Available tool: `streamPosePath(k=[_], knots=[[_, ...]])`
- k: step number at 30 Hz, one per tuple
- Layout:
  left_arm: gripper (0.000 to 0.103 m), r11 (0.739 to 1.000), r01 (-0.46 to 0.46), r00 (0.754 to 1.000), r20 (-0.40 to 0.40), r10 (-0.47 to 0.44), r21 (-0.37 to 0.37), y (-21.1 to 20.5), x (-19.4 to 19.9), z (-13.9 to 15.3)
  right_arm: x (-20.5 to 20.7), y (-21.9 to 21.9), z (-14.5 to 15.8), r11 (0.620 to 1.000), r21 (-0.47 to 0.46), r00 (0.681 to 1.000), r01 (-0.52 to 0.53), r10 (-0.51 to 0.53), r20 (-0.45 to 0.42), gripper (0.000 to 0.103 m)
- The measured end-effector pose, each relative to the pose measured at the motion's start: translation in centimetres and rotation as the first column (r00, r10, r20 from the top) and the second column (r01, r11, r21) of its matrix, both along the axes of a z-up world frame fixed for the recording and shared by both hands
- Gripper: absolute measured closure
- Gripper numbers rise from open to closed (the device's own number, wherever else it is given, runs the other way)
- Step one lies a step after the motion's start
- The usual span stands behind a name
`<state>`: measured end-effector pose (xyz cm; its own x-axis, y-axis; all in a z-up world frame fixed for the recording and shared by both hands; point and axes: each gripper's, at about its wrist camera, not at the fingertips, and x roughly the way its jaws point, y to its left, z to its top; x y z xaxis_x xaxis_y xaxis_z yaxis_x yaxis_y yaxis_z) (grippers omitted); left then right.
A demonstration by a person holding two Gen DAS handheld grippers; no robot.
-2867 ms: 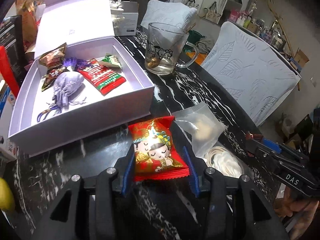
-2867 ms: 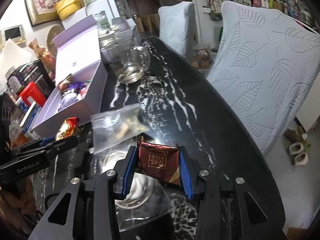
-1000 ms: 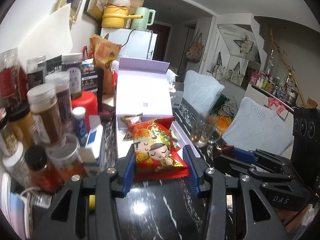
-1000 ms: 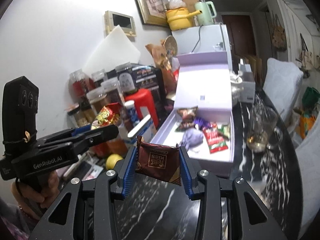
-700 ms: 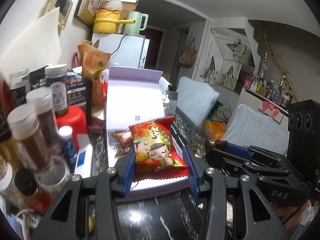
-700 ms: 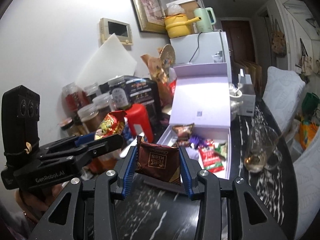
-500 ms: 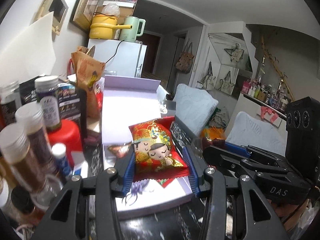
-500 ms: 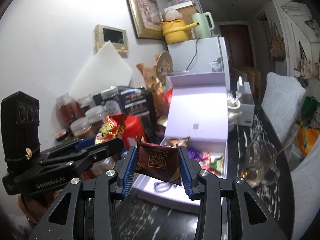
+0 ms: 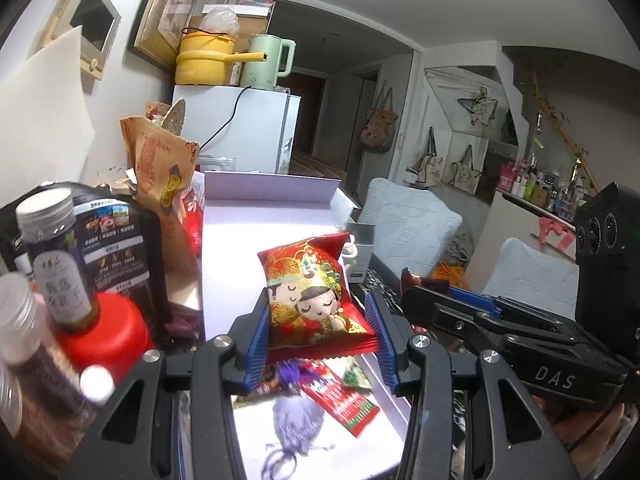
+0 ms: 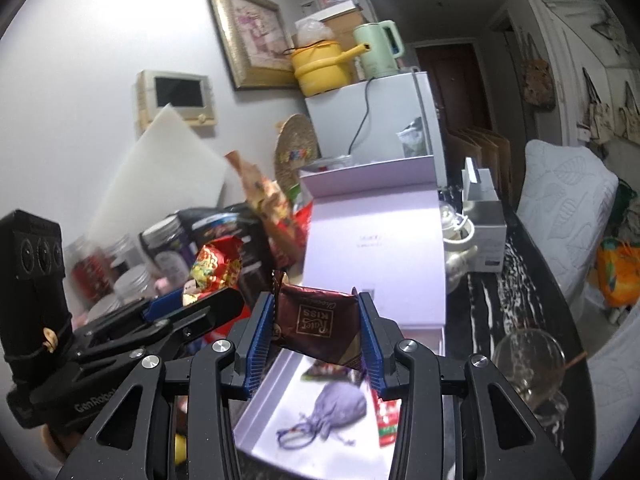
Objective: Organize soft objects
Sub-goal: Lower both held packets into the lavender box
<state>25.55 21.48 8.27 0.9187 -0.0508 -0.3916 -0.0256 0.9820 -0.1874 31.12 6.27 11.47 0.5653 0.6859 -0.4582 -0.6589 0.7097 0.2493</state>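
Observation:
My left gripper (image 9: 320, 336) is shut on a red and gold snack packet (image 9: 312, 288) printed with two cartoon figures, held above the open lilac box (image 9: 248, 248). My right gripper (image 10: 318, 336) is shut on a brown chocolate packet (image 10: 316, 322), also over the box (image 10: 260, 412). Inside the box lie a lilac drawstring pouch (image 10: 340, 402), a red and green sachet (image 9: 340, 400) and other small packets. Each gripper shows in the other's view: the right one (image 9: 452, 304) beside the left, the left one (image 10: 192, 300) with its red packet.
Jars (image 9: 52, 256), a red lid (image 9: 108, 332) and a brown paper bag (image 9: 160, 168) crowd the left of the box. A glass mug (image 10: 528, 364) stands on the black marbled table (image 10: 496, 280) to its right. A white jug (image 10: 456, 240) and grey carton (image 10: 486, 216) sit behind.
Both grippers have carried their packets forward over the table until they hang over the open box. The box has come close and now lies under the fingers. Neither grip has altered.

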Motion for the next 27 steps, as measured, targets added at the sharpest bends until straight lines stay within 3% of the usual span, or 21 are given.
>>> streamPosePath(k=[13, 27], knots=[[0.058, 0.995, -0.064, 0.991, -0.11, 0.073, 0.078, 1.2, 5.3, -3.7, 5.5, 1.4, -3.8, 0.996, -0.077, 0.997, 0.045, -0.049, -0.06, 0.062], [0.058, 0.992, -0.038, 0.961, -0.269, 0.069, 0.118, -0.1, 8.8, -8.1, 8.2, 2.0, -7.9, 0.984, -0.172, 0.986, 0.037, -0.064, -0.154, 0.062]])
